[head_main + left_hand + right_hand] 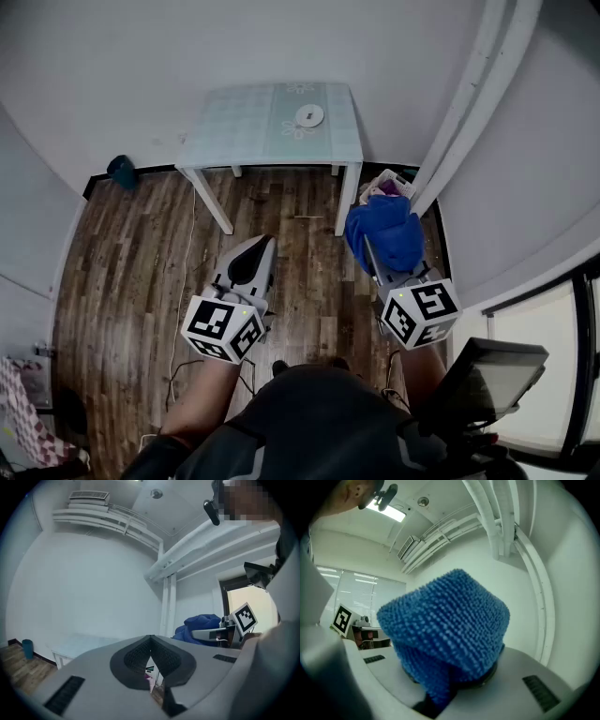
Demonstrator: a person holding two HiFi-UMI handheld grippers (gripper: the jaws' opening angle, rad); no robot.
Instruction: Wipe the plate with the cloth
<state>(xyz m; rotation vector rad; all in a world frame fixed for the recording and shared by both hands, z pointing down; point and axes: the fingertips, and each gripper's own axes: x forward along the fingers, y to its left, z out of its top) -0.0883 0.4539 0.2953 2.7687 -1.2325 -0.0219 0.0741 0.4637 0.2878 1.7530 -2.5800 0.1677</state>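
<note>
Blue cloth (pixel 450 620) fills most of the right gripper view, its nubbly pile bunched into a rounded heap with one fold running down into the slot between the jaws. We hold it in the right gripper (pixel 392 274), whose jaws are closed on that fold; the rest of the fabric drapes over and hides the tips. From the head view the cloth hangs forward of the gripper, over the wooden floor (pixel 141 272) and just short of the table's near right leg.

The plate (pixel 309 116) is well apart from the cloth. It is small, round and white, and it lies flat on the pale table (pixel 253 127), toward the far right part of the top.

Our left gripper (pixel 253 255) is level beside the right one, also over the floor and short of the table. Its dark ribbed pads (pixel 133 656) meet at the tip and nothing sits between them.

A basket (pixel 394 180) with something pinkish inside stands by the wall just beyond the cloth. A small teal container (pixel 122 171) sits on the floor against the wall, left of the table. White pipes (pixel 469 103) run up the wall on the right.
</note>
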